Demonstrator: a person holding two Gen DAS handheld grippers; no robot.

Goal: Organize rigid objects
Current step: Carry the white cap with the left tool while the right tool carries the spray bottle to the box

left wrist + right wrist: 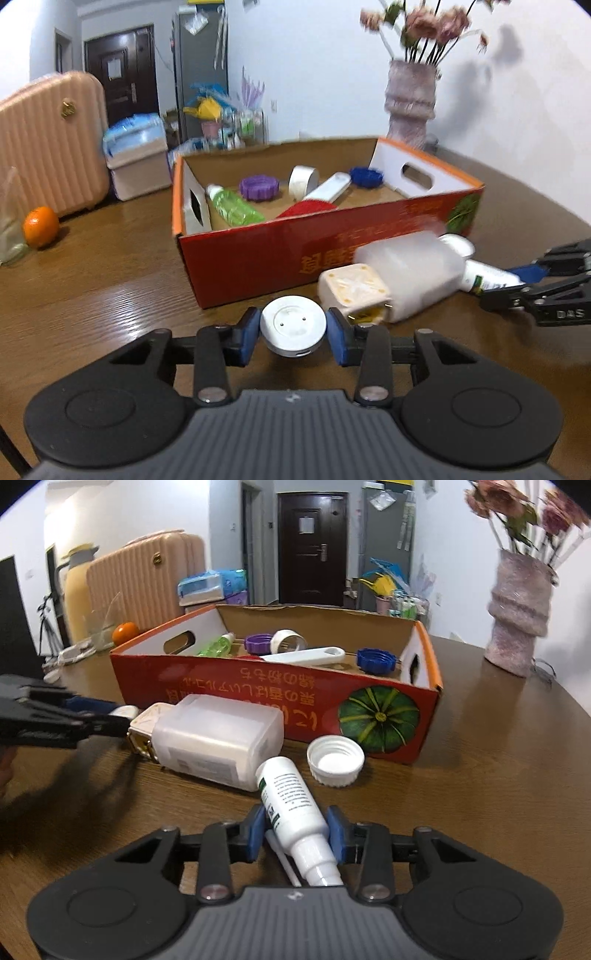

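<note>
My left gripper [293, 334] is shut on a round white disc [293, 323], held just above the wooden table in front of the red cardboard box [258, 254]. My right gripper [295, 829] is shut on a small white bottle [291, 797] that lies nozzle toward the camera. In the right wrist view the left gripper [110, 716] comes in from the left with the disc [125, 712]. A large translucent container [218, 734] lies on its side between the grippers, against the box [369, 686]. A white screw cap [335, 755] rests open side up beside it.
The box holds a green bottle [232, 206], purple cap [258, 187], white tape roll [303, 179], white handled tool [328, 190] and blue cap [365, 176]. A vase of flowers [410, 99] stands behind on the right. An orange [40, 226] sits at the far left.
</note>
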